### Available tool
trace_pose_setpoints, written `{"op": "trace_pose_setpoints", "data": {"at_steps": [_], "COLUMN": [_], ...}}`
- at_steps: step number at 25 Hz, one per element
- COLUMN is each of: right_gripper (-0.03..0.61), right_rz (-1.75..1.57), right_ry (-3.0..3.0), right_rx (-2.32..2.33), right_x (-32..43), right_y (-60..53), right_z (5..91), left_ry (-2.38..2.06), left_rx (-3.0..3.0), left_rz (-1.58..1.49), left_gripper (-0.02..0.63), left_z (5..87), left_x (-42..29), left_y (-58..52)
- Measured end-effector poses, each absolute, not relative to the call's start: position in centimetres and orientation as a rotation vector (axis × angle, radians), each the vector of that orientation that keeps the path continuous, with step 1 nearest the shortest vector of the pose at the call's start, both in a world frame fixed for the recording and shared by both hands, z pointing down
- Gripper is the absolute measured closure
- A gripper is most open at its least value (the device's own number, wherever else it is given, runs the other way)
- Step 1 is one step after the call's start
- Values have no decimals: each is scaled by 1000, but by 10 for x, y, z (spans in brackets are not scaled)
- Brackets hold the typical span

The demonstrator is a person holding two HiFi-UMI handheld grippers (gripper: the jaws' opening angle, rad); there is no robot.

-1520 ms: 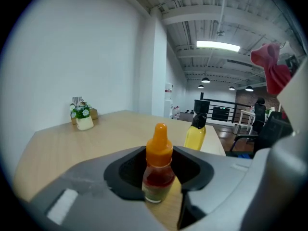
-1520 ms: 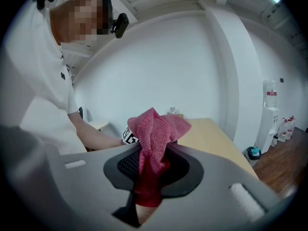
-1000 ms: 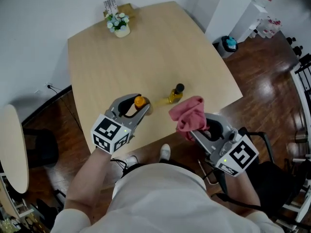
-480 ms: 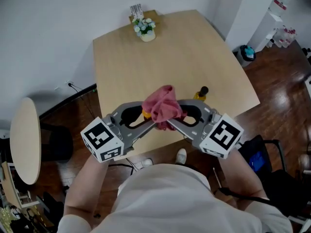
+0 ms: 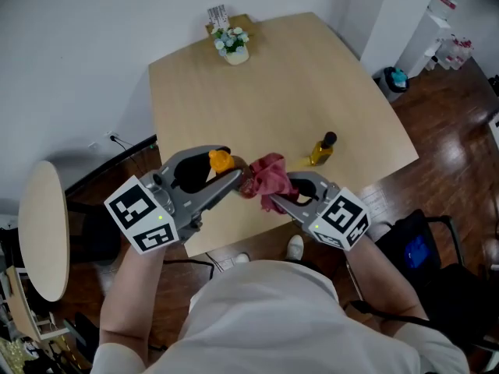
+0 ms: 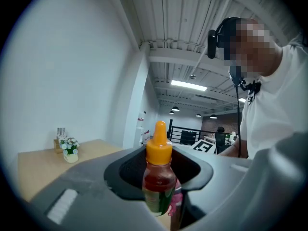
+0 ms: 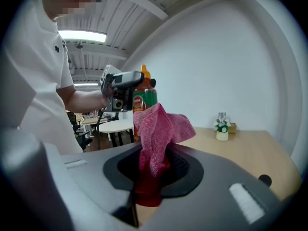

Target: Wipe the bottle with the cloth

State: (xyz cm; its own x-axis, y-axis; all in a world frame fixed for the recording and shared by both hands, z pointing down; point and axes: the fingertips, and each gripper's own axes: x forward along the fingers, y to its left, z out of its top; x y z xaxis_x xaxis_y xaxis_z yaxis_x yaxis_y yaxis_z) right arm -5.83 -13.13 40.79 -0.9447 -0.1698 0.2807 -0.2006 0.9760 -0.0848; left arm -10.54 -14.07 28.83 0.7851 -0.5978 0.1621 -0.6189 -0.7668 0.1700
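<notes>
My left gripper [image 5: 234, 179] is shut on a sauce bottle [image 5: 221, 161] with an orange cap, red contents and a green label, held upright above the near edge of the wooden table [image 5: 312, 76]. The left gripper view shows the bottle [image 6: 159, 177] standing between the jaws of my left gripper [image 6: 161, 203]. My right gripper [image 5: 277, 196] is shut on a pink cloth [image 5: 269, 178], whose bunched top lies against the bottle's right side. In the right gripper view the cloth [image 7: 156, 134] rises from my right gripper [image 7: 149, 191] in front of the bottle [image 7: 144, 97].
A small oil bottle [image 5: 321, 149] with a black cap stands on the table at the right. A flower pot [image 5: 232, 47] and a card holder [image 5: 218, 15] sit at the far edge. A round side table [image 5: 39, 232] is at the left.
The two grippers came together from apart. In the last half second the cloth slid off the bottle's top to its right side, and the orange cap is uncovered.
</notes>
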Motion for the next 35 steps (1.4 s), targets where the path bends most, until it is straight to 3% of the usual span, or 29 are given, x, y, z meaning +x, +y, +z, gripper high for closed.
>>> {"op": "trace_pose_setpoints", "data": {"at_steps": [4,11,23,35], "right_gripper": [491,491,491,491], "right_rz": [138,-100,110,-93], "right_ry": [-2840,-2965,-2784,-2875], "right_rx": [351,323,391,291], "right_x": [-44,-52,-47,-88], "right_y": [-128,-94,-76,-50], "right_z": [404,312,419,342], "left_ry": [-941,-944,-921,-919], "left_rx": [2775,2744,2764,2756], "left_rz": [164,205,160,161], "left_gripper": [454,454,454,453], "left_z": [282,294,280,280], "left_x": [-102,-95,-78,-72], "left_y": [-146,-159,-145,-144]}}
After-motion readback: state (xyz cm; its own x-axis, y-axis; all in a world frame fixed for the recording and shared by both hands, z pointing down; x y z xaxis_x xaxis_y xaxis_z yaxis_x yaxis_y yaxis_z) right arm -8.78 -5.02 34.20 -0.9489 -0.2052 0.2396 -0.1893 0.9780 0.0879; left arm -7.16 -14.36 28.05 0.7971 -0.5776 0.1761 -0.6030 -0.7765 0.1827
